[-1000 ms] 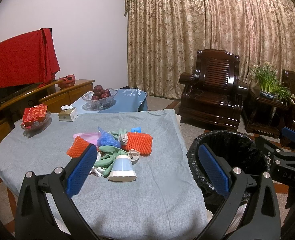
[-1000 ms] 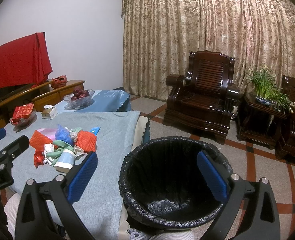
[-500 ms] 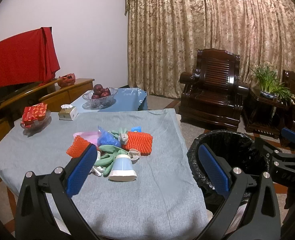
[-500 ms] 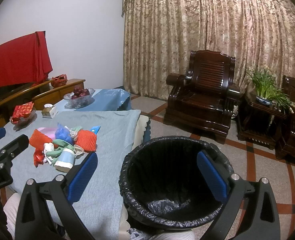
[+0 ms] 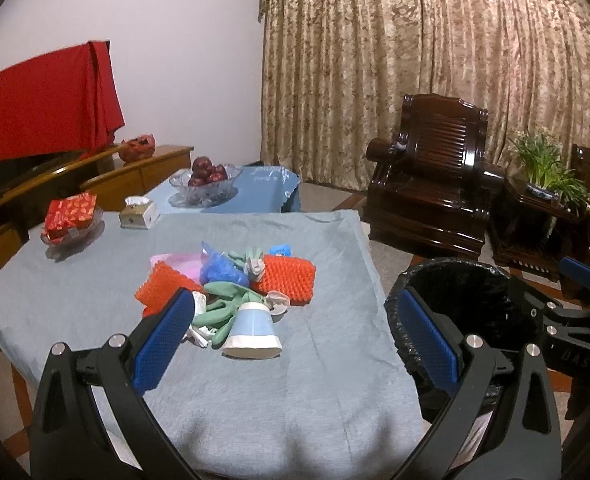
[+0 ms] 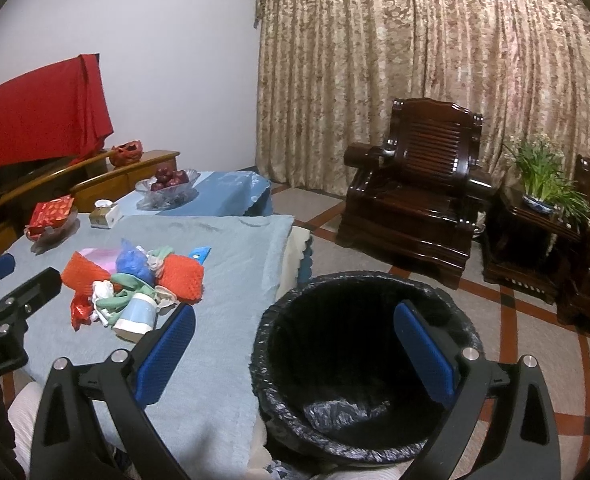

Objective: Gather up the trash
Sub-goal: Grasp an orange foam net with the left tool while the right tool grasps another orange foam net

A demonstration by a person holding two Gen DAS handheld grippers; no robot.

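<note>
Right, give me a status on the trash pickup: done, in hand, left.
Done: nothing visibly. The lined trash bin holds only its black bag. In hand: nothing. The left tongs and right tongs are both open and empty. Left: the whole trash pile on the grey table, including the tipped paper cup, orange foam nets, blue bag and green scraps.

Table w/ grey-blue cloth. Mid-table: trash pile – 2 orange foam nets, blue bag, pink sheet, green strips, white scraps, paper cup upside down at near edge of pile. Far left corner: glass dish w/ red box, tissue box just beside it. Floor at table's right: bin, black liner.
</note>
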